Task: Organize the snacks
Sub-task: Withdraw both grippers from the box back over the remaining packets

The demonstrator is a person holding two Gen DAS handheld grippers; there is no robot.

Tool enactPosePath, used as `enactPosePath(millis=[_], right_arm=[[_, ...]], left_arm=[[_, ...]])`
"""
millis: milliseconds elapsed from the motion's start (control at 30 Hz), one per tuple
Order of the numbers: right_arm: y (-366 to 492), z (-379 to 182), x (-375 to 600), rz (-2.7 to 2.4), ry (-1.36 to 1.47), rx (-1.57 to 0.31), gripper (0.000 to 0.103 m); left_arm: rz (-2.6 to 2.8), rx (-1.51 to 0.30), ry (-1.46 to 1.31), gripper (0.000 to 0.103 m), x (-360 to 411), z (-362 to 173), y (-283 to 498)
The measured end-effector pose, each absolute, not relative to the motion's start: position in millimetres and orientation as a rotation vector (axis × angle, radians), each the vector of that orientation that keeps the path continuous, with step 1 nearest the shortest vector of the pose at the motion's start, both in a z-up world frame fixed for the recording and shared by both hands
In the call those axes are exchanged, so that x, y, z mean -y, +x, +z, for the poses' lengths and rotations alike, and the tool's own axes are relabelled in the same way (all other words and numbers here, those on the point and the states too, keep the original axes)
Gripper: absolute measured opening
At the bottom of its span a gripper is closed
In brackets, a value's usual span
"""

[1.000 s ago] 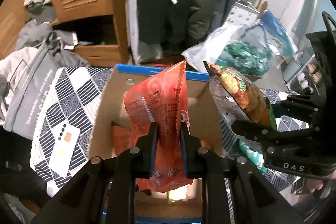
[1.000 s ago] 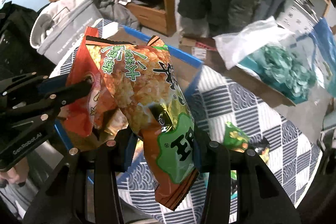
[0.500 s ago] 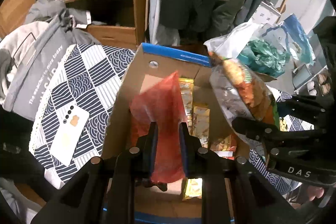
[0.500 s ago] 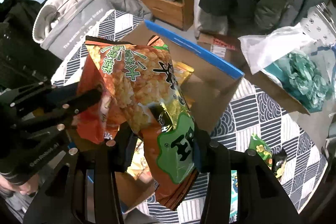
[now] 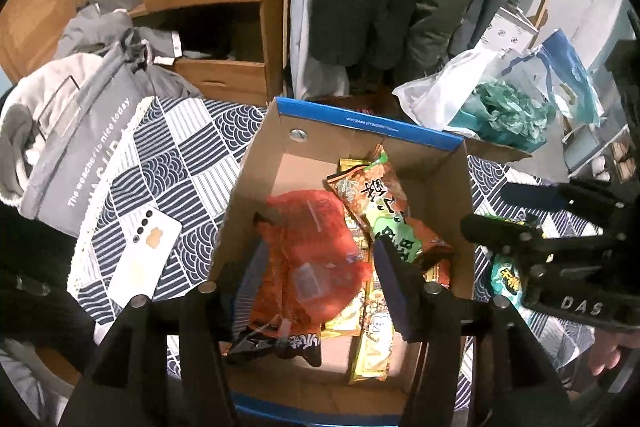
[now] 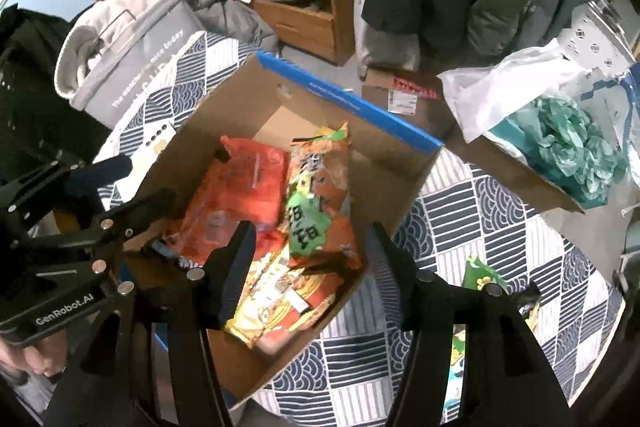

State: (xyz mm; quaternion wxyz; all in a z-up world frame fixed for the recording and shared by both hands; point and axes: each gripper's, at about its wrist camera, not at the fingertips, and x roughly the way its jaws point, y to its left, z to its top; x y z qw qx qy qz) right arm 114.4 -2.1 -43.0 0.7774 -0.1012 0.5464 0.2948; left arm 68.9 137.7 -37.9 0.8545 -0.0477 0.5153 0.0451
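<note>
On the wave-patterned tablecloth (image 5: 180, 163) — cardboard box (image 5: 448, 211), white phone (image 5: 144, 259) beside it.

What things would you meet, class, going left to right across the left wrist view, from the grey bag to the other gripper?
grey bag → white phone → red snack bag → green and orange snack bag → right gripper

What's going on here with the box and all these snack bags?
A person holding a gripper in each hand is packing snacks into a cardboard box on a patterned tablecloth. Both the left gripper and right gripper are open above it. A red bag and an orange-green bag lie inside the box. More snacks wait on the cloth.
</note>
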Motion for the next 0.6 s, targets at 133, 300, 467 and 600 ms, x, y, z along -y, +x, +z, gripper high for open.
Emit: enactPosePath(millis=[133, 300, 467, 600], right_arm=[[114, -40, 10, 0.613, -0.240, -1.162, 0.058], [113, -39, 24, 0.595, -0.232, -1.167, 0.058], [109, -35, 37, 0.575, -0.243, -1.155, 0.067], [106, -32, 55, 0.554, -0.257, -1.137, 0.067]], left_arm=[[0.101, -1.080, -0.070, 0.057, -132, -36, 69], [0.085, -1.078, -0.054, 0.060, -120, -32, 69], [0.071, -1.058, -0.020, 0.068, -101, -26, 71], [0.041, -1.072, 0.005, 0.068, -82, -26, 77]])
